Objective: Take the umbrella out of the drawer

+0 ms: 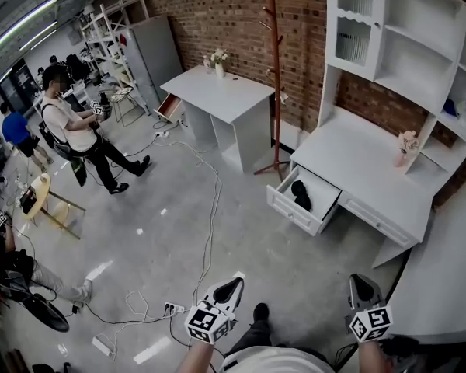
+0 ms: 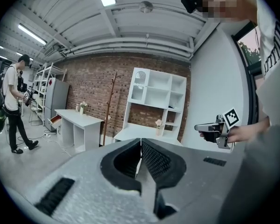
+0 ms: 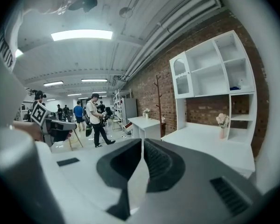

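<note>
**A:** How do the two claws stand?

**B:** The left gripper (image 1: 227,289) has its grey jaws pressed together with nothing between them. The right gripper (image 1: 363,286) is the same, closed and empty. Both are held low and point forward over the grey concrete floor (image 1: 241,231).

**A:** And the umbrella?

**B:** The black folded umbrella (image 1: 300,195) lies inside the pulled-out white drawer (image 1: 289,210), towards its back left corner. From here it is a small dark bundle, and I cannot make out its handle. It sits ahead of both grippers, roughly between the lines they point along, and well apart from each. Neither jaw touches the drawer.

**A:** What does the drawer belong to?

**B:** It belongs to the white desk with the tall open shelf unit (image 1: 357,158), ahead and to the right of the right gripper. A pink vase with pale flowers (image 1: 405,149) stands on the desktop, beyond the drawer.

**A:** Anything else in front of them?

**B:** A slim brown wooden coat stand (image 1: 276,76) rises beyond the drawer, ahead of the left gripper. Past it a plain white table (image 1: 217,92) stands against the brick wall. Far ahead to the left stands a person in a white T-shirt and black trousers (image 1: 78,134). White cables (image 1: 211,208) trail across the floor ahead of the left gripper, down to a white power strip (image 1: 175,309) just left of it.
</note>
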`<action>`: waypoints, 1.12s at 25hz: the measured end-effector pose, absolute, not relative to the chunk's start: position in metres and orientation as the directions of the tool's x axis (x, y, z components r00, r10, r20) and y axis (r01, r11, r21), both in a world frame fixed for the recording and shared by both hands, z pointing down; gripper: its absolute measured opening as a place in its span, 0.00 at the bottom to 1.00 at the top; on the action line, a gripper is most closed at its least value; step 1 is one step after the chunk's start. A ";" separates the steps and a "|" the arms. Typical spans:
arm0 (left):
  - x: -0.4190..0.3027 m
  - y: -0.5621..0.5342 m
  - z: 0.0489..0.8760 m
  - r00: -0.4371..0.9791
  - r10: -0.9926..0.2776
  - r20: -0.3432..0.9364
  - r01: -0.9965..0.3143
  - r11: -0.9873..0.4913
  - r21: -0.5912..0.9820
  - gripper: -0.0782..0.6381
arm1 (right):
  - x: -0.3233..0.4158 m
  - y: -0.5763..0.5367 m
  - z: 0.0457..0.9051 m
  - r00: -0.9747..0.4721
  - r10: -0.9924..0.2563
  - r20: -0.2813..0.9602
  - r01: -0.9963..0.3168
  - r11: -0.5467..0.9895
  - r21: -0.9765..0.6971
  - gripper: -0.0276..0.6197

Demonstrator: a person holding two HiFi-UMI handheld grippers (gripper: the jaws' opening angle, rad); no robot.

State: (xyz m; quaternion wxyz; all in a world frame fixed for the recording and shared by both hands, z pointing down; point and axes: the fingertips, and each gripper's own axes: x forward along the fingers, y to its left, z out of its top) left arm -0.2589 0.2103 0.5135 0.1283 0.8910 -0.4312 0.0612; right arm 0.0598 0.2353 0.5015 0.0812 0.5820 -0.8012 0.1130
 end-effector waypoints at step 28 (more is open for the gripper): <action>-0.276 0.037 0.512 0.742 -0.647 0.175 -0.670 -0.715 0.199 0.15 | 0.030 0.116 0.484 -0.151 -0.956 0.252 -0.989 0.146 -0.040 0.10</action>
